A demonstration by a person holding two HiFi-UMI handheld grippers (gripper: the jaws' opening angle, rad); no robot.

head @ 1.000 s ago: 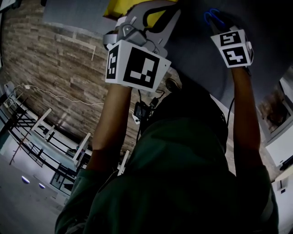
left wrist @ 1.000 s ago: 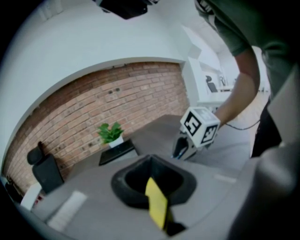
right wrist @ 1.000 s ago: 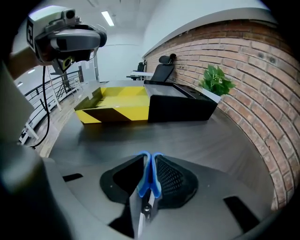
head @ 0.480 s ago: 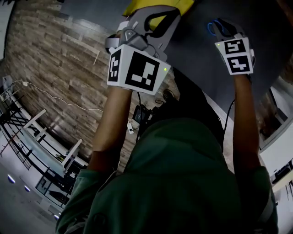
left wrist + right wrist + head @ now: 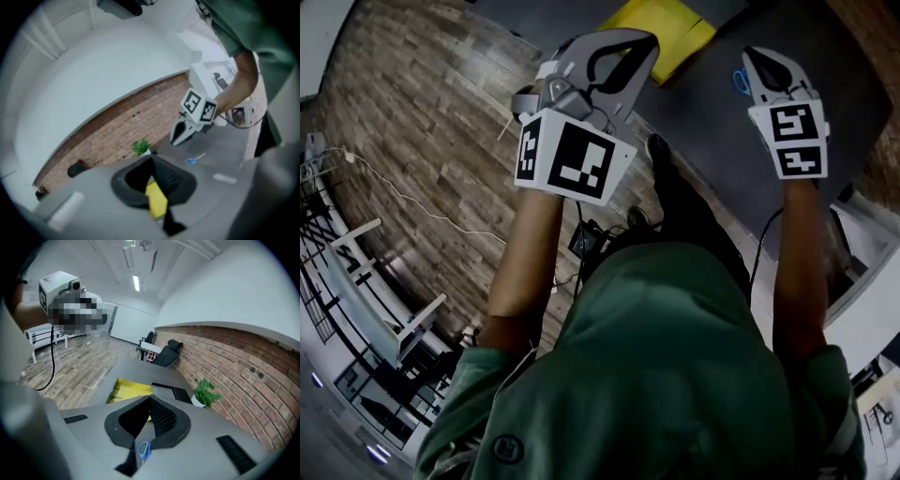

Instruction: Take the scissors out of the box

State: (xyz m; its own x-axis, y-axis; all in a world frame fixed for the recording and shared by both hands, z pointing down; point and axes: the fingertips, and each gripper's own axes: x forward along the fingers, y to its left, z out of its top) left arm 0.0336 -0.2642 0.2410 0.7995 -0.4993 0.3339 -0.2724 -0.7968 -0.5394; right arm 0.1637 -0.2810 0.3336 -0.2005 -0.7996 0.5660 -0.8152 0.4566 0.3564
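The blue-handled scissors [image 5: 740, 82] lie flat on the dark grey table [image 5: 703, 141], outside the yellow box [image 5: 664, 25] that sits further back. My right gripper [image 5: 754, 52] hovers just right of the scissors, shut and holding nothing. In the right gripper view the scissors [image 5: 143, 450] show through the gap under its meeting tips [image 5: 150, 398], with the box [image 5: 130, 390] beyond. My left gripper [image 5: 651, 40] is shut and empty, near the box's front edge. The left gripper view shows the box [image 5: 156, 201] behind its tips [image 5: 151, 158], and the scissors [image 5: 194, 160] below the right gripper [image 5: 176, 138].
A small potted plant [image 5: 205, 393] stands at the table's far end by the brick wall [image 5: 243, 362]. A flat dark item [image 5: 172, 391] lies beside the box. An office chair [image 5: 168, 353] stands beyond the table. Wooden floor [image 5: 422, 141] with a cable lies to the left.
The head view has tilted, so the table, box and scissors sit lower and show more fully. Both grippers stay shut above the table; the scissors stay beside the right gripper.
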